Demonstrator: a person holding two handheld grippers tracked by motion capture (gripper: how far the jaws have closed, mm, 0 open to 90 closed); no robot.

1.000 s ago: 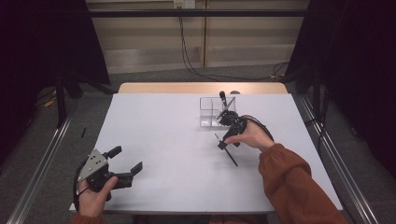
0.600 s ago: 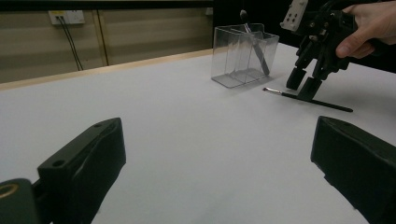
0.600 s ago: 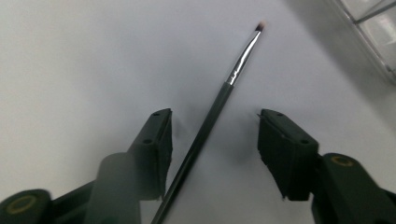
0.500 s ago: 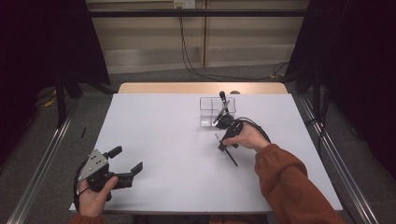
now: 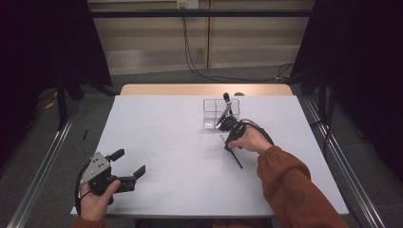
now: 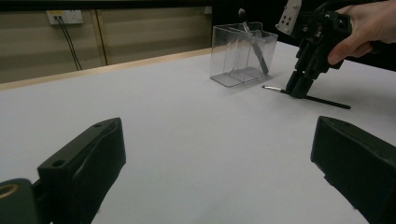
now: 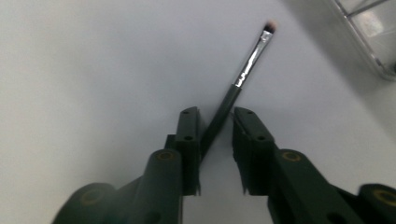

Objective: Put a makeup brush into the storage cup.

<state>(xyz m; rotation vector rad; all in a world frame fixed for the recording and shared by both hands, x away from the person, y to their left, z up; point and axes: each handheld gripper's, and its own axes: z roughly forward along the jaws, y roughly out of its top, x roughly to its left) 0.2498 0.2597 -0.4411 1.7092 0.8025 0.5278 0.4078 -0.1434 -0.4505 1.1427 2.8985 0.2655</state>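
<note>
A thin black makeup brush (image 7: 247,65) with a silver ferrule lies flat on the white table (image 5: 166,133), its handle end (image 5: 236,160) pointing toward the person. My right gripper (image 5: 227,142) points down over it. Its jaws have just been closing, and the brush handle runs between them; one pad touches it while a gap shows at the other. In the left gripper view the right gripper (image 6: 299,91) stands on the brush (image 6: 327,101). My left gripper (image 5: 129,162) rests open near the front left edge with nothing between its fingers.
A clear plastic organiser box (image 5: 211,107) stands just beyond the right gripper, with another dark brush (image 5: 224,110) leaning inside it. The box (image 6: 233,60) has several compartments. Dark floor, rails and cables surround the table.
The right gripper's jaws have narrowed around the brush on the table, and the right hand shifted slightly. The left hand and gripper have not moved.
</note>
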